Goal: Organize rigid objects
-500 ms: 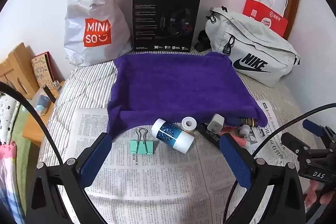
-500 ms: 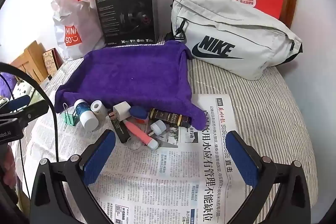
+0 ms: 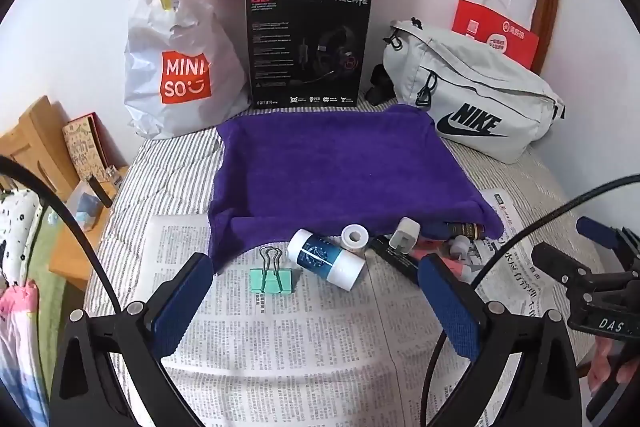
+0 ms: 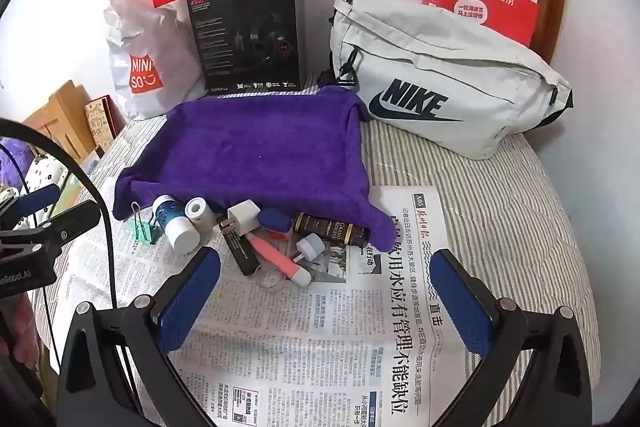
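Left wrist view: left gripper (image 3: 316, 301) tilted downward over the spread newspaper (image 3: 304, 347) on the striped bed; its blue-padded fingers (image 3: 184, 303) stand wide with nothing between them. Just ahead lies the mint-green metal binder clip (image 3: 271, 277), and beside it the white plastic bottle with a blue label (image 3: 326, 259), on its side. A small white tape roll (image 3: 355, 237) sits at the near hem of the purple terry towel (image 3: 336, 171). The right gripper shows at the right edge, a person's fingertips under it.

Right wrist view: right gripper (image 4: 326, 301) also angled down over the newspaper, fingers (image 4: 460, 299) wide and empty. The clutter sits ahead and left of them along the towel's hem: white square charger plug (image 4: 244, 217), black rectangular stick (image 4: 239, 247), pink tube with a white cap (image 4: 278, 259), dark brown bottle with a gold label (image 4: 330, 229), small white cap (image 4: 310, 247).
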`<act>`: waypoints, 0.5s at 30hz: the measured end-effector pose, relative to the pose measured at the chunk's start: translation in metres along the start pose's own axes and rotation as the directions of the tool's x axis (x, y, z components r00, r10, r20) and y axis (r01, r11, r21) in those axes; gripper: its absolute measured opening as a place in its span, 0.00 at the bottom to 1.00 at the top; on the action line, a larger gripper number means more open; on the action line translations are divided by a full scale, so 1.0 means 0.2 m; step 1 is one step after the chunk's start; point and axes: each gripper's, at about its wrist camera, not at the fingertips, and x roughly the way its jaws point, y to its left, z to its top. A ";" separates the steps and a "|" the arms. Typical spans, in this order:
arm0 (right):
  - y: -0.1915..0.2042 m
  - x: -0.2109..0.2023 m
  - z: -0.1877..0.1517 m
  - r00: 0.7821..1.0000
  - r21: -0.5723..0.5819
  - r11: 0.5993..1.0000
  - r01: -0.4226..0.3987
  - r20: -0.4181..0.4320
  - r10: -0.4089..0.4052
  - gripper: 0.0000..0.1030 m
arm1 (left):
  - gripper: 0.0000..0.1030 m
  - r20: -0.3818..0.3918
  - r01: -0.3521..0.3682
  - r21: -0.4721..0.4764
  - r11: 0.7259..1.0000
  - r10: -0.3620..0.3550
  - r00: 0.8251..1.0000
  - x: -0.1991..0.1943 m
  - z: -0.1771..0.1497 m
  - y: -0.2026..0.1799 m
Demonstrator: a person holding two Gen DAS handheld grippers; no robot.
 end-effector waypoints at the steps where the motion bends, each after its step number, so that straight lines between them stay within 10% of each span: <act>1: 0.00 0.00 0.00 1.000 0.001 1.000 0.000 -0.001 0.000 1.00 | 1.00 0.001 -0.005 0.002 1.000 0.005 1.000 0.00 0.00 0.00; 15: -0.01 -0.02 0.00 1.000 0.004 1.000 -0.002 -0.002 0.002 1.00 | 1.00 -0.006 -0.009 -0.008 1.000 0.009 1.000 -0.01 -0.02 0.01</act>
